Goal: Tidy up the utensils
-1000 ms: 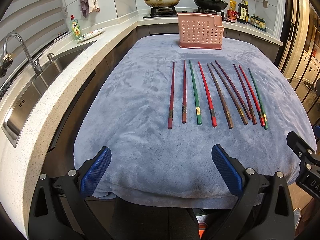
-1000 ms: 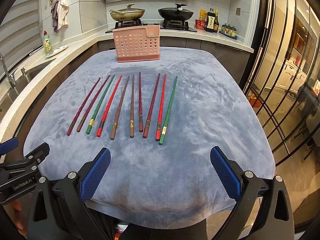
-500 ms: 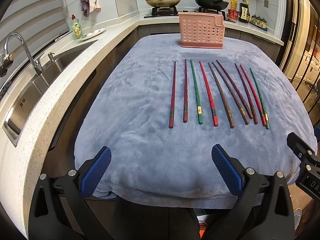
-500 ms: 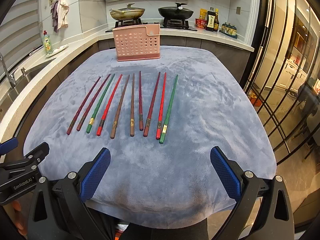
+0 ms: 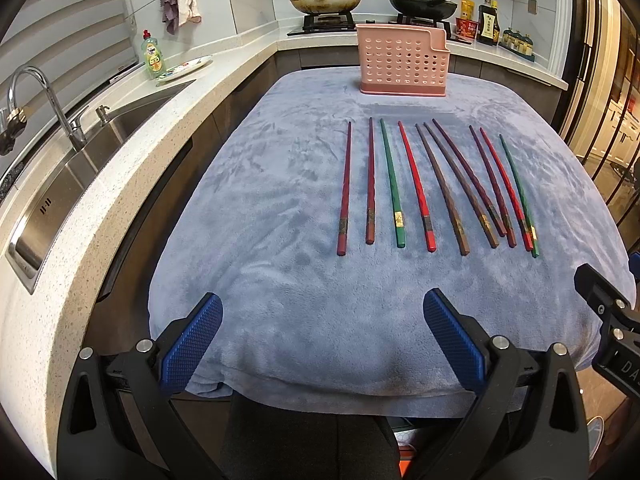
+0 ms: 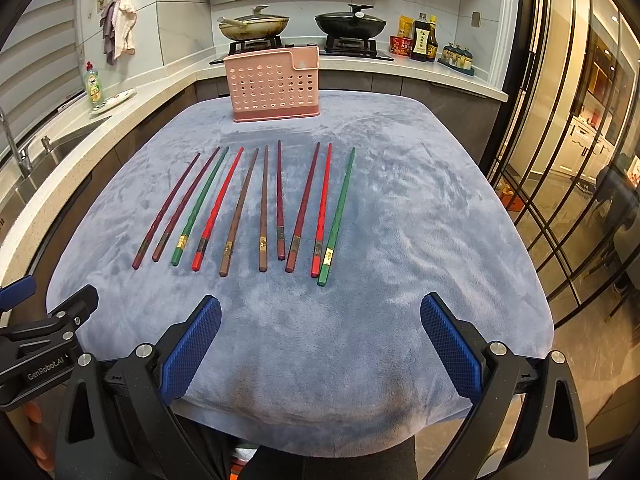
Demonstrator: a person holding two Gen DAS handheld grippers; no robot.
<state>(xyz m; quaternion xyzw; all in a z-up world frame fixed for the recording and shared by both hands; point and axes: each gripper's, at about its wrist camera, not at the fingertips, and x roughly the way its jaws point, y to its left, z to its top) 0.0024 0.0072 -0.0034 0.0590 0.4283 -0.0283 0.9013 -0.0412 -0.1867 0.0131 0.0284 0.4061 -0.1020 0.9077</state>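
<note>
Several chopsticks (image 5: 424,188) (image 6: 264,208) in dark red, green, bright red and brown lie side by side on a blue-grey plush cloth (image 5: 280,208) (image 6: 420,208), thick ends toward me. A pink perforated utensil holder (image 5: 402,60) (image 6: 274,82) stands upright at the cloth's far edge. My left gripper (image 5: 322,344) is open above the near edge of the cloth, short of the chopsticks, with nothing between its blue pads. My right gripper (image 6: 320,346) is open too, likewise empty and short of the row. Each view catches part of the other gripper at its side.
A speckled counter (image 5: 120,168) with a steel sink (image 5: 68,184) and tap (image 5: 48,100) runs along the left. Dish soap (image 5: 153,56) and a plate (image 5: 184,68) sit there. Pans (image 6: 256,26) on a stove and sauce bottles (image 6: 422,40) stand behind. Glass doors (image 6: 568,140) are on the right.
Both views have edged slightly forward toward the table, so the chopsticks and holder sit a touch lower and nearer. Both grippers stay open and empty.
</note>
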